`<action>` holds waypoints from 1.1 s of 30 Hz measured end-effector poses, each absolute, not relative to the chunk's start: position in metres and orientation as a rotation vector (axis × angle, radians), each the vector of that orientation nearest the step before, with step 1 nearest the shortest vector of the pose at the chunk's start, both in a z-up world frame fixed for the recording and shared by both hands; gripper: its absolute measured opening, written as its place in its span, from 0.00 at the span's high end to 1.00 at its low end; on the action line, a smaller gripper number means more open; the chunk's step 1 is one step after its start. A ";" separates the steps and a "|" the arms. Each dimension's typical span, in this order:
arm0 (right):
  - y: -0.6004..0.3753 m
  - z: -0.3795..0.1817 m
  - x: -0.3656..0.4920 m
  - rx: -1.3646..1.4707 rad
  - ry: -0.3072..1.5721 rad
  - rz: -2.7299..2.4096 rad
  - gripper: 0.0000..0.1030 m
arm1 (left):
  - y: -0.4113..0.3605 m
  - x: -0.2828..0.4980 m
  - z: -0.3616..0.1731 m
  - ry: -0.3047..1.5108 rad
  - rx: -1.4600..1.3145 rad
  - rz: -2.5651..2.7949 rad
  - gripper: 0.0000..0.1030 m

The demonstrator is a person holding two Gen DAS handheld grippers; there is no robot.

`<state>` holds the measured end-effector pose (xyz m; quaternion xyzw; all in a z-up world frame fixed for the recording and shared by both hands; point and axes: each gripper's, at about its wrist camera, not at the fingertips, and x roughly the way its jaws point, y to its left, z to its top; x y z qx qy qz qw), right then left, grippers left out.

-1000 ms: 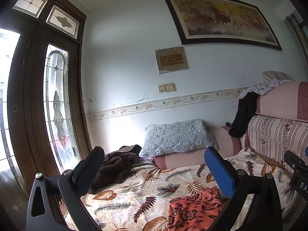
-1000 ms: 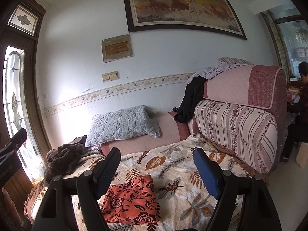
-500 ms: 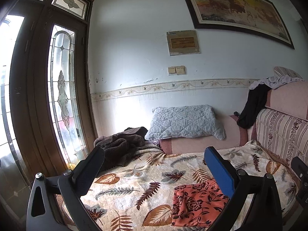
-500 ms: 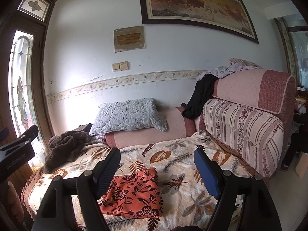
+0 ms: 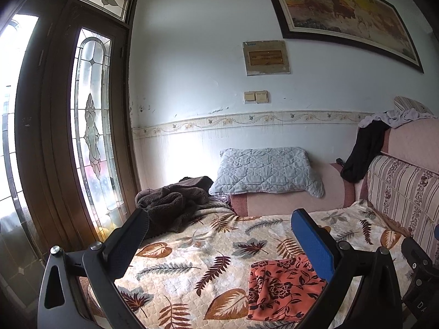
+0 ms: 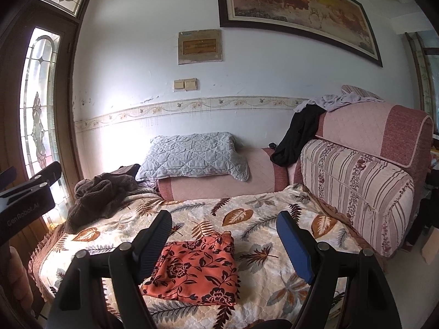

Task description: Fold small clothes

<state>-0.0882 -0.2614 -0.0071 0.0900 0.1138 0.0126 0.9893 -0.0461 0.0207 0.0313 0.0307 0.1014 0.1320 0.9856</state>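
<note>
An orange garment with a black flower print (image 5: 282, 290) (image 6: 196, 271) lies folded flat near the front edge of the leaf-patterned sofa cover (image 5: 192, 263) (image 6: 263, 213). My left gripper (image 5: 219, 219) hangs open above the cover, the garment below its blue right finger. My right gripper (image 6: 223, 220) is also open, held above the garment's far edge with nothing between its fingers. Neither gripper touches the cloth. The body of the other gripper shows at the edge of each view.
A brown fleece heap (image 5: 170, 205) (image 6: 96, 194) lies at the cover's far left. A grey quilted pillow (image 5: 266, 170) (image 6: 192, 156) rests on the pink armrest. A striped back cushion (image 6: 356, 186) stands at right, dark and pale clothes (image 6: 299, 134) draped above. A glass door (image 5: 90, 137) is left.
Both views have shifted: the sofa and garment now sit lower left in the right view and the left view has tilted down and swung left. The garment itself lies unchanged.
</note>
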 end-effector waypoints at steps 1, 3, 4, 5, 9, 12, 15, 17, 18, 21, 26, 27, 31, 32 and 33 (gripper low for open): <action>-0.260 -0.007 -0.088 0.179 0.229 0.028 0.21 | 0.021 -0.046 0.031 0.204 0.063 0.265 0.00; -0.258 -0.008 -0.088 0.174 0.228 0.031 0.21 | 0.020 -0.046 0.031 0.204 0.063 0.266 0.00; -0.257 -0.008 -0.087 0.171 0.229 0.033 0.21 | 0.020 -0.046 0.031 0.204 0.063 0.267 0.00; -0.255 -0.008 -0.087 0.168 0.230 0.035 0.21 | 0.020 -0.046 0.031 0.204 0.063 0.268 0.00; -0.251 -0.008 -0.086 0.159 0.232 0.043 0.21 | 0.023 -0.046 0.031 0.206 0.059 0.269 0.00; -0.250 -0.009 -0.086 0.157 0.236 0.047 0.21 | 0.025 -0.047 0.031 0.206 0.055 0.273 0.00; -0.249 -0.010 -0.086 0.157 0.235 0.049 0.21 | 0.027 -0.047 0.030 0.207 0.055 0.273 0.00; -0.249 -0.010 -0.086 0.155 0.237 0.049 0.21 | 0.027 -0.047 0.029 0.208 0.056 0.273 0.00; -0.248 -0.010 -0.085 0.154 0.238 0.049 0.21 | 0.027 -0.047 0.029 0.209 0.056 0.272 0.00; -0.247 -0.011 -0.083 0.149 0.245 0.052 0.21 | 0.027 -0.047 0.028 0.212 0.057 0.269 0.00; -0.245 -0.015 -0.076 0.141 0.259 0.058 0.21 | 0.029 -0.043 0.026 0.218 0.059 0.263 0.00; -0.245 -0.016 -0.074 0.138 0.261 0.058 0.21 | 0.030 -0.042 0.025 0.220 0.058 0.261 0.00; -0.241 -0.020 -0.066 0.126 0.272 0.060 0.21 | 0.032 -0.035 0.022 0.234 0.060 0.260 0.00; -0.241 -0.020 -0.063 0.123 0.274 0.060 0.21 | 0.033 -0.033 0.021 0.239 0.059 0.259 0.00; -0.240 -0.020 -0.061 0.120 0.276 0.060 0.21 | 0.034 -0.030 0.021 0.242 0.058 0.258 0.00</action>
